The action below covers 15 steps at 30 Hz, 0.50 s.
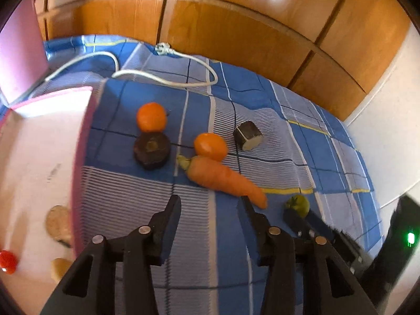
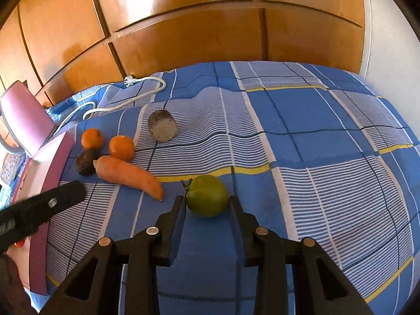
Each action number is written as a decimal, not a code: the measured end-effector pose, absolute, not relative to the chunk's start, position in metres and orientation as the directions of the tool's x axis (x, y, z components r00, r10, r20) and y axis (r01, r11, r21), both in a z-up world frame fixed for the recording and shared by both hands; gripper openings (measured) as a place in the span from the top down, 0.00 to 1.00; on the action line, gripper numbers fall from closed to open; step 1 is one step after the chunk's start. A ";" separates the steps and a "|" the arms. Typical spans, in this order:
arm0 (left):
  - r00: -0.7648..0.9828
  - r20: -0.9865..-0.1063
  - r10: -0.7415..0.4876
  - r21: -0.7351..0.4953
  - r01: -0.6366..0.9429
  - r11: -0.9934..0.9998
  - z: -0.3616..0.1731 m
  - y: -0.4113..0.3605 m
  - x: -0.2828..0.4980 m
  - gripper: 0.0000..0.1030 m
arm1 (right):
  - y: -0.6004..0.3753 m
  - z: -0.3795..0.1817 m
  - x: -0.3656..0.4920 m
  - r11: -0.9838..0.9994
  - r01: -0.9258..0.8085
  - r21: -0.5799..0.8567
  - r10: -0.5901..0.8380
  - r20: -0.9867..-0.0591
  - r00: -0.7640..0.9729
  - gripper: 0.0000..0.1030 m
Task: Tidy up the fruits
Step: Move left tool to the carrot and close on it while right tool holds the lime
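On the blue checked cloth lie two oranges, a carrot, a dark round beet-like piece and a cut dark cylinder. My left gripper is open and empty, just short of the carrot. My right gripper is open with its fingers either side of a green tomato, which rests on the cloth; it also shows in the left wrist view. The carrot and oranges lie to its left.
A pink-rimmed white box at the left holds a red tomato and pale pieces. A white power cable lies at the back. Wooden cupboard doors stand behind. The cloth's right part is bare.
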<state>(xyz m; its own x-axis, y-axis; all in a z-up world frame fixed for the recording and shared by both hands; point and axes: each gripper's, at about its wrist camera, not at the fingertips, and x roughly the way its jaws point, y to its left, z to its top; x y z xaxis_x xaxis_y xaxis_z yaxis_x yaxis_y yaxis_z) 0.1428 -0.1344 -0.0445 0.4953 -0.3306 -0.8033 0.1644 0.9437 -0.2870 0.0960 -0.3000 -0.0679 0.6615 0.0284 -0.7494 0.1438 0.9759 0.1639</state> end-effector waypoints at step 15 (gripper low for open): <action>0.405 -0.845 -0.349 -0.422 -0.105 0.900 -0.070 -0.143 0.198 0.46 | -0.305 -0.072 0.095 0.971 0.124 0.204 0.067 -0.731 0.679 0.68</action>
